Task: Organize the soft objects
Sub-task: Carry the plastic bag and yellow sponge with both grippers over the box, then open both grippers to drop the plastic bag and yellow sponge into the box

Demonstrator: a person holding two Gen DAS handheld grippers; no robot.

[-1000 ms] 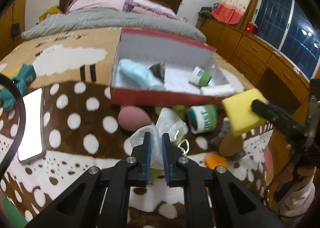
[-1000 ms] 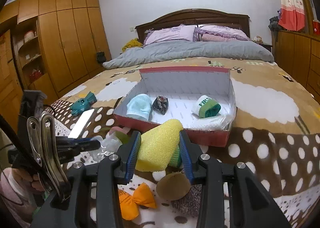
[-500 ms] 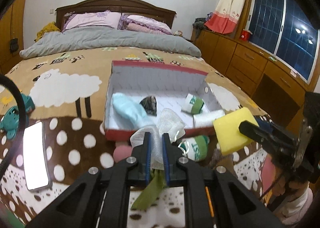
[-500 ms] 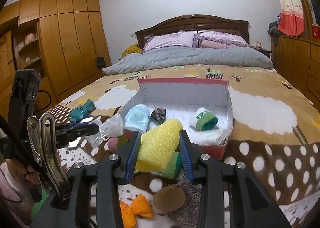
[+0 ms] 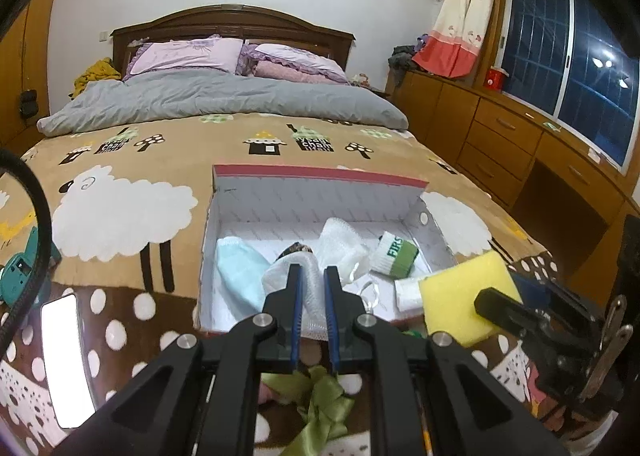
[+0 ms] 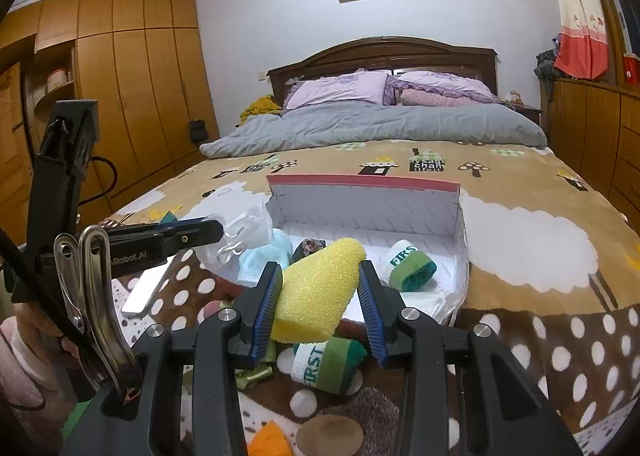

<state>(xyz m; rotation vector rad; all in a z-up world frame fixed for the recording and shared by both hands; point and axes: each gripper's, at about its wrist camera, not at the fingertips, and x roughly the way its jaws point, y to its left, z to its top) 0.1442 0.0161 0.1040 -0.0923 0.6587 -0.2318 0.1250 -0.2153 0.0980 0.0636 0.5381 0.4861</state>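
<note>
— What's the left gripper got?
— It's clamped on a white mesh bath pouf, held over the near edge of the red shoebox.
— And the right gripper?
— It pinches a yellow sponge just before the box — a rolled sock lies inside.

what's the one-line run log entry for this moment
left gripper: shut on white mesh pouf, over box | right gripper: shut on yellow sponge, near box front | neither released
</note>
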